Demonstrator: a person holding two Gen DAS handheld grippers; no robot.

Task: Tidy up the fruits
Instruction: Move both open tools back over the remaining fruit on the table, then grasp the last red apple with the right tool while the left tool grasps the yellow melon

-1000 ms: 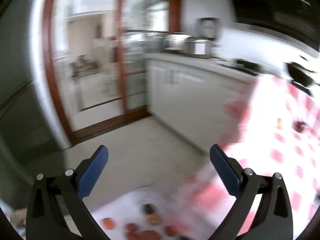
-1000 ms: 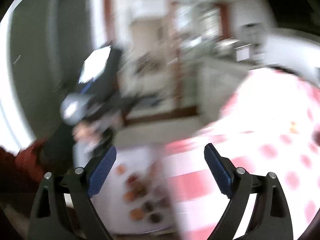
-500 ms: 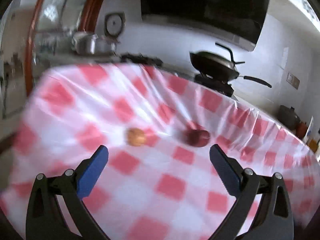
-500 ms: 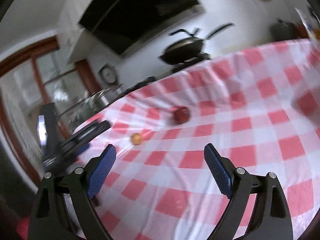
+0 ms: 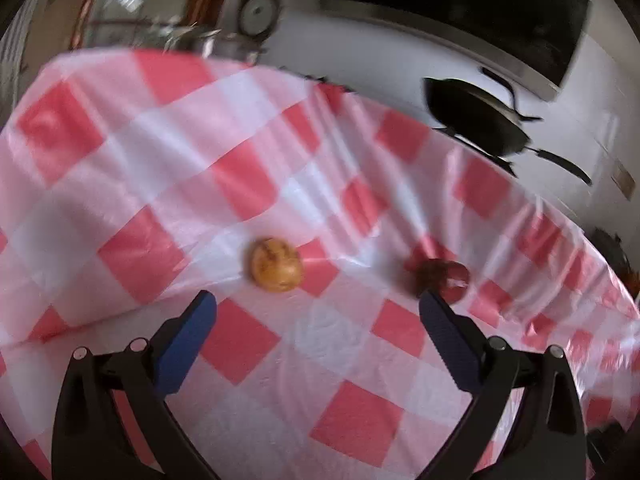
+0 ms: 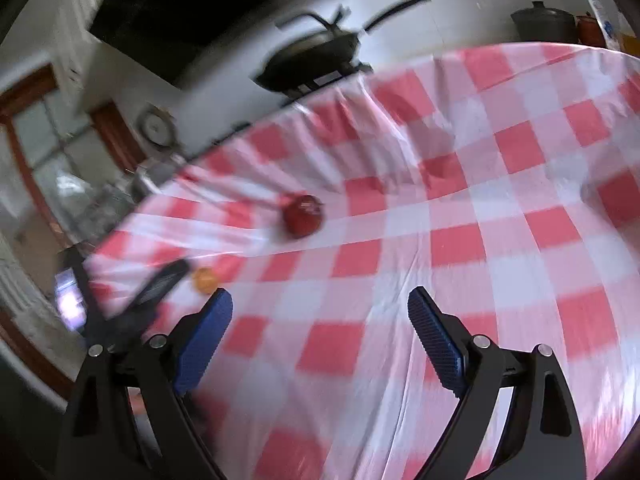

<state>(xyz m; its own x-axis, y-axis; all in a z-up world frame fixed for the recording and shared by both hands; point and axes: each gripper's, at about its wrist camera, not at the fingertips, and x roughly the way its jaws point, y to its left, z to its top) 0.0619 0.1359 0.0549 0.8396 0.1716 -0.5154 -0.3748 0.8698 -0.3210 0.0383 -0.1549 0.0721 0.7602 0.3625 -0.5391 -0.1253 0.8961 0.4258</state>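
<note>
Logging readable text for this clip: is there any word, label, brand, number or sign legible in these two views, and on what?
None can be read.
Round dial on the far counter: markings blurred.
White packet by the dark pot: print too small.
Glowing screen at the left: washed out.

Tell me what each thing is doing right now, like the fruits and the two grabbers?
Orange fruit: lying loose on the tablecloth, untouched.
Red fruit: lying loose, apart from the orange fruit.
Left gripper: open, empty, facing the orange fruit.
Right gripper: open, empty.
Checked tablecloth: spread out, wrinkled.
Black pan: sitting behind the table.
</note>
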